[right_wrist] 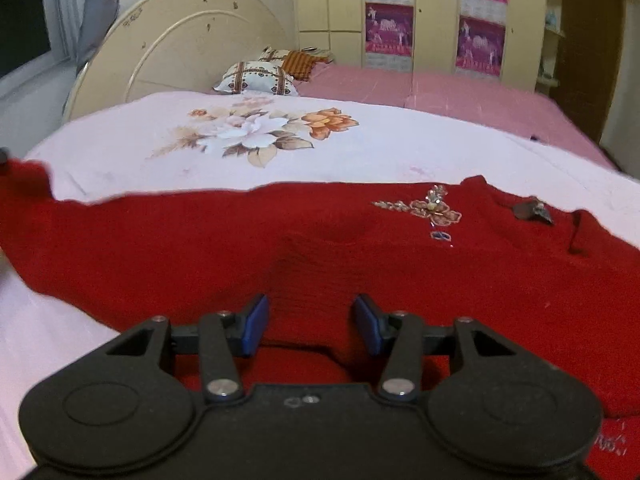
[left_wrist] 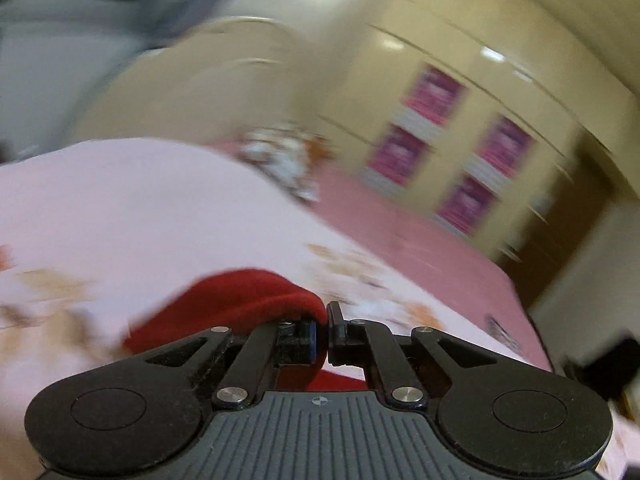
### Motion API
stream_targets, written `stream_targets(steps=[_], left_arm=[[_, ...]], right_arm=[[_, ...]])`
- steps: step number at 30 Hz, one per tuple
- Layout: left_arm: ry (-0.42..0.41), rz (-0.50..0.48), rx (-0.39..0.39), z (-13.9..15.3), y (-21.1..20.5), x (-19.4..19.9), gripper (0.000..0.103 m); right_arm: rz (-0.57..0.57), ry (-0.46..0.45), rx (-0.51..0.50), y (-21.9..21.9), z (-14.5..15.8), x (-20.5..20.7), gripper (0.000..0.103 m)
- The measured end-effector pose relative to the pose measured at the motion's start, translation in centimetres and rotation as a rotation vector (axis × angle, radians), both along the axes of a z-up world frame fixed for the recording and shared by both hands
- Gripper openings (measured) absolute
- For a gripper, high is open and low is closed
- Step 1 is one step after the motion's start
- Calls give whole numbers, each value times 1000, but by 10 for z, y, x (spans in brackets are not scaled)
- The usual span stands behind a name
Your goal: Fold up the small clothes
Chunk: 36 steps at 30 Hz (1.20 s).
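Observation:
A small red knitted sweater point(right_wrist: 280, 248) with a beaded flower motif point(right_wrist: 434, 210) lies spread across the pale floral bedsheet point(right_wrist: 256, 140). In the right wrist view my right gripper point(right_wrist: 310, 326) is open just above the sweater's near part, its blue pads point(right_wrist: 254, 326) on either side of a raised ridge of fabric, not closed on it. In the blurred left wrist view my left gripper point(left_wrist: 323, 334) is shut on a bunched edge of the red sweater point(left_wrist: 248, 300) and holds it over the sheet point(left_wrist: 140, 216).
A cream headboard point(right_wrist: 188, 36) and patterned pillows point(right_wrist: 260, 76) are at the far end of the bed. A pink mattress cover point(right_wrist: 460, 96) lies to the right. A cream wardrobe with magenta posters point(right_wrist: 390, 30) stands behind.

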<state>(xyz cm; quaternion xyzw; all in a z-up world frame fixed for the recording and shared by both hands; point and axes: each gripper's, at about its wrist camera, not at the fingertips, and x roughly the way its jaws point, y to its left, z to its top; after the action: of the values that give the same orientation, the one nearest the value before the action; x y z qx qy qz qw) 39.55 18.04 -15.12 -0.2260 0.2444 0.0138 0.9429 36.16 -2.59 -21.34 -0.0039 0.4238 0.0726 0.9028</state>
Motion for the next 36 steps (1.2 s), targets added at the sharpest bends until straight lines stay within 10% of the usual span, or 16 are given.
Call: stream_targets(steps=[8, 13, 18, 21, 22, 34, 36], left_arm=[[51, -472, 87, -2, -200, 24, 5], [172, -621, 287, -31, -286, 10, 6], [194, -608, 361, -21, -284, -12, 14], [161, -525, 384, -12, -261, -21, 86], [124, -488, 399, -7, -251, -30, 94], [220, -245, 451, -29, -169, -51, 94], [239, -221, 467, -43, -161, -39, 94]], right_arm=[[-190, -76, 163, -93, 43, -27, 46], [-331, -62, 201, -166, 42, -53, 51], [-366, -45, 288, -197, 35, -67, 60], [-354, -32, 350, -200, 33, -63, 63], [-344, -20, 377, -200, 32, -61, 63], [-310, 71, 541, -176, 20, -33, 64], [-310, 64, 527, -176, 19, -32, 44]])
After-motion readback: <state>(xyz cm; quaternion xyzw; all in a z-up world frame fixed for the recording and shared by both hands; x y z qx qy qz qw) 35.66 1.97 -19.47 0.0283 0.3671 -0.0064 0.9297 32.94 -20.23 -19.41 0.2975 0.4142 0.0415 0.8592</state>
